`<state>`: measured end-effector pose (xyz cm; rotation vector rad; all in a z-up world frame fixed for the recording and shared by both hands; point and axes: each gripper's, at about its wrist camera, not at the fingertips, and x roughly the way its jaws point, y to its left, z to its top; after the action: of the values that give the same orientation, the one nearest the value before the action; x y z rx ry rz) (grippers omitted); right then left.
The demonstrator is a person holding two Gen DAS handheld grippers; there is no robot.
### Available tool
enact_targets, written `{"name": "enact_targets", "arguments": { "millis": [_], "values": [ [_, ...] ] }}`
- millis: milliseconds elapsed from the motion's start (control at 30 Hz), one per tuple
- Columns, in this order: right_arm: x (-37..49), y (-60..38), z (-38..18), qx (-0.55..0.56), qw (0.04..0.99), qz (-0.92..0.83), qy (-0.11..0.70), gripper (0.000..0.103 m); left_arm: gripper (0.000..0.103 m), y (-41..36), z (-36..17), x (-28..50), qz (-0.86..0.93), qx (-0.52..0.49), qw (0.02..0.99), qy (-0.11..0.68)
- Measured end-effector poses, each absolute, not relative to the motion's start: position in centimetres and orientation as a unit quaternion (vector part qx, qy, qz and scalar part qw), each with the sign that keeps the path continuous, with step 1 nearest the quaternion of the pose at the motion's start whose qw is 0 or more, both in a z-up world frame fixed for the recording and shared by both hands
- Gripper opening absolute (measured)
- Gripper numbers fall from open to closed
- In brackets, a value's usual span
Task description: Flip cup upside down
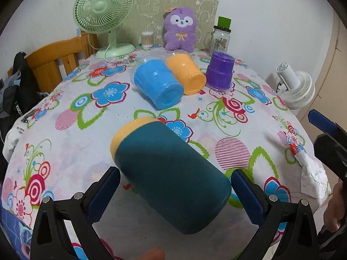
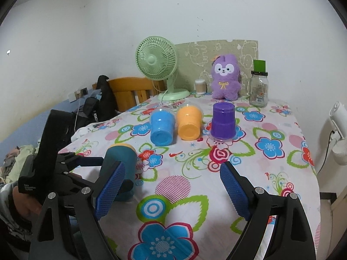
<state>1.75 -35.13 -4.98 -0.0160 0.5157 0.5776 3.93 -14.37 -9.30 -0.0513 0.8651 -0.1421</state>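
1. Near the table's front left edge, the teal cup [image 1: 171,177] lies tilted between my left claw's [image 1: 175,186] spread fingers; whether the pads touch it, I cannot tell.
2. My right claw [image 2: 172,186] hangs spread over the flowered tablecloth [image 2: 216,205], pinching nothing.
3. Toward the table's back, a blue cup [image 2: 161,129] and orange cup [image 2: 189,123] lie on their sides, touching.
4. Beside them a purple cup [image 2: 223,121] stands upside down.
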Motion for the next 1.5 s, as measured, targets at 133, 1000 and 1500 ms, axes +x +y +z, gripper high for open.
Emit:
{"name": "enact_targets", "arguments": {
  "millis": [133,1000,1500],
  "values": [
    [1.8,-35.3,-5.1,-0.007,0.926,0.282,0.252,0.091,0.103,-14.6,-9.4,4.3,-0.066,-0.03,0.903,0.423],
    [2.4,-36.6,-6.3,0.026,0.922,0.281,0.267,0.091,0.095,-15.2,-9.8,4.4,-0.056,-0.025,0.904,0.423],
    [2.6,-35.4,-6.5,0.019,0.919,0.283,0.273,0.091,0.077,-14.6,-8.7,3.7,-0.077,-0.02,0.917,0.39]
  ]
}}
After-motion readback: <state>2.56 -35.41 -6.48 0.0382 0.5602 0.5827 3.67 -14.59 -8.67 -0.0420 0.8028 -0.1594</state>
